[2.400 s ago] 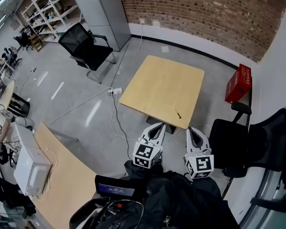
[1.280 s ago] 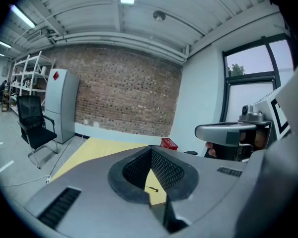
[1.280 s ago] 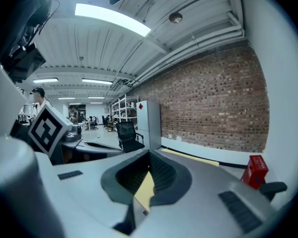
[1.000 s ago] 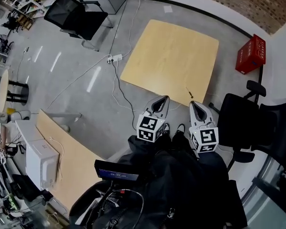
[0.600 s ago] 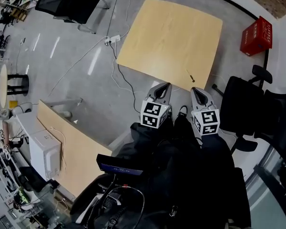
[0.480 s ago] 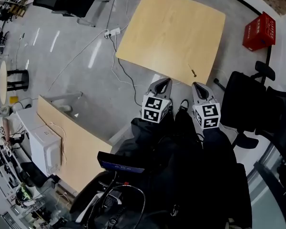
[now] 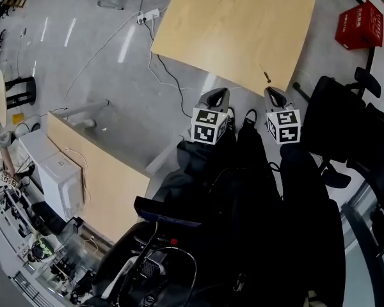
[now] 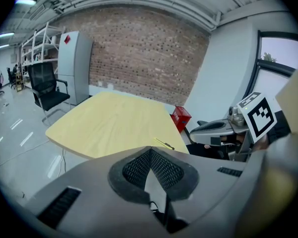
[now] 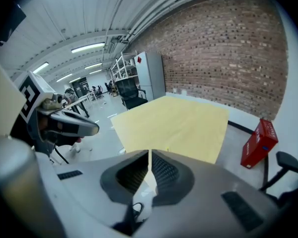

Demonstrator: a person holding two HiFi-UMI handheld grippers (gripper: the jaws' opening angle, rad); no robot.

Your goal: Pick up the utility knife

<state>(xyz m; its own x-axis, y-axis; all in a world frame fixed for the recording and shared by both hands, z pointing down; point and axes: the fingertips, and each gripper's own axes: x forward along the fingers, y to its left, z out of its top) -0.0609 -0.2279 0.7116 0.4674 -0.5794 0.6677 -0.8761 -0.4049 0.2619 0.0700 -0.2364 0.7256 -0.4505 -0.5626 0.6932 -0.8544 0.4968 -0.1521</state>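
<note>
Head view: I'm seeing the wooden table (image 7: 230,24) on grey floor (image 7: 115,62), probably the utility knife (image 7: 265,76) lying at its edge; left gripper (image 7: 219,93), right gripper (image 7: 273,92) hovering nearby, jaws together, empty.

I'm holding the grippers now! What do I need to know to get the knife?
Left gripper: jaws shut, empty, short of the table.
Right gripper: jaws shut, empty, the nearer one to the knife.
Utility knife: lying on the table by its near edge, just ahead of the right gripper.
Done: nothing picked up yet.
Left: probably open the right jaws, reach in, close on the knife, lift.
</note>
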